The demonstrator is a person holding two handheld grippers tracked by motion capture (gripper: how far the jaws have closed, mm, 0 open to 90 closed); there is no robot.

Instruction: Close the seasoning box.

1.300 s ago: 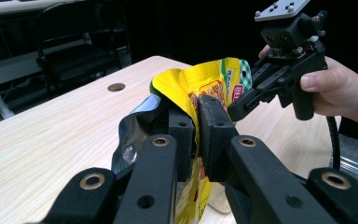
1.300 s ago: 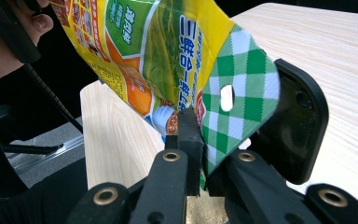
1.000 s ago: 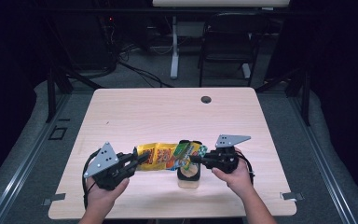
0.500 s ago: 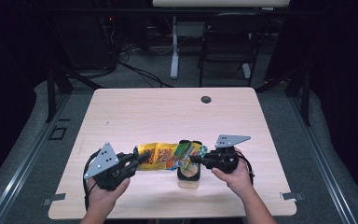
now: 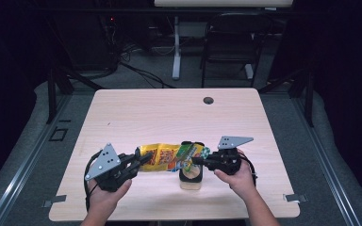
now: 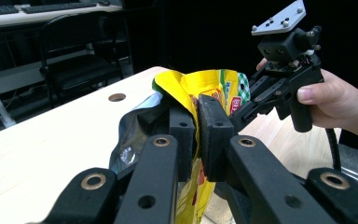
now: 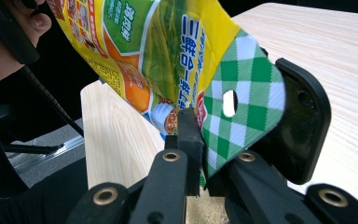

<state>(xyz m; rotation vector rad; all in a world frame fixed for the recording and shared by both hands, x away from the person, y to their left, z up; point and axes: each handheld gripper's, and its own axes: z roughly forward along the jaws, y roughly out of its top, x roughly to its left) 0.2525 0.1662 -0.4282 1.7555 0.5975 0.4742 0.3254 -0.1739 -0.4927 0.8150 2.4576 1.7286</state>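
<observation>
Snack bag (image 5: 169, 157) hangs stretched between left tongs (image 5: 141, 160) and right tongs (image 5: 195, 160), both seemingly clamped on its ends.

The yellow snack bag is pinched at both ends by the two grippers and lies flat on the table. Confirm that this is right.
Not quite. The yellow snack bag is pinched by the left gripper and the right gripper, but it does not lie flat: it hangs stretched between them above the table, over a small container. The high view shows this.

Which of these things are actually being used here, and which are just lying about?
In use: yellow snack bag, left claw, right claw, both clamped on the bag; small jar beneath it.
Lying about: table hole cap, black chair behind.
</observation>
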